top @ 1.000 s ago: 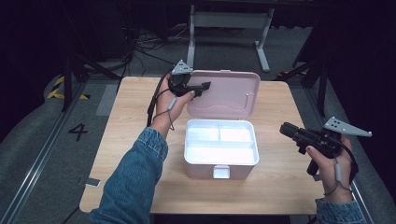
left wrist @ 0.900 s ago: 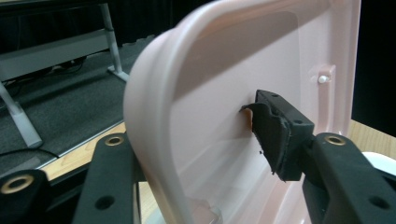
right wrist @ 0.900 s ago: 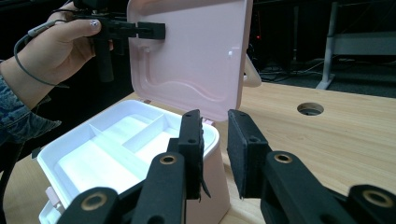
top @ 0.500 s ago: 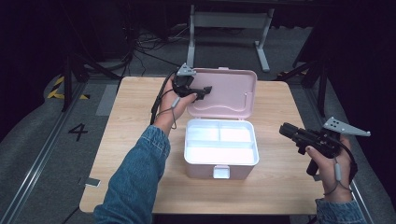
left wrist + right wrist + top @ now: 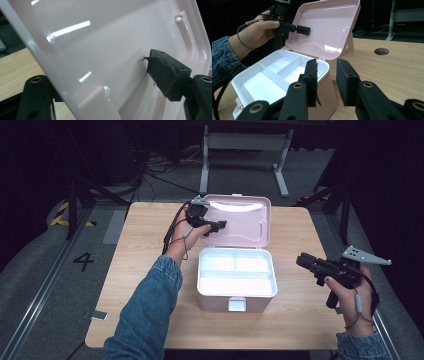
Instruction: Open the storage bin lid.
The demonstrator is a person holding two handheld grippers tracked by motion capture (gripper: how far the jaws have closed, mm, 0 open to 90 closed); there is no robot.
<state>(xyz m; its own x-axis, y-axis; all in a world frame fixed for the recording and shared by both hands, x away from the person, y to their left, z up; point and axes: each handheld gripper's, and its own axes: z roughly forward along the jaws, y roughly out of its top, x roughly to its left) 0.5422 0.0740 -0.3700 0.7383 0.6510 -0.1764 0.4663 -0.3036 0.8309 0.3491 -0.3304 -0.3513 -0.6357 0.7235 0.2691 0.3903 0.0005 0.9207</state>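
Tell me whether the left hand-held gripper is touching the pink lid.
Touching. In the left gripper view the lid's edge runs between the left hand-held gripper's jaws, with one pad pressed against its inner face.

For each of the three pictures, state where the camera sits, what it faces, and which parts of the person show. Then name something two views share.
High view: above the person's side, looking down on the table; both forearms, left gripper, right gripper.
Left gripper view: on that gripper, jaws astride the pink lid edge.
Right gripper view: low over the table, facing the white box; own open jaws, the left hand beyond.
Shared: lid and box in high and right gripper views.
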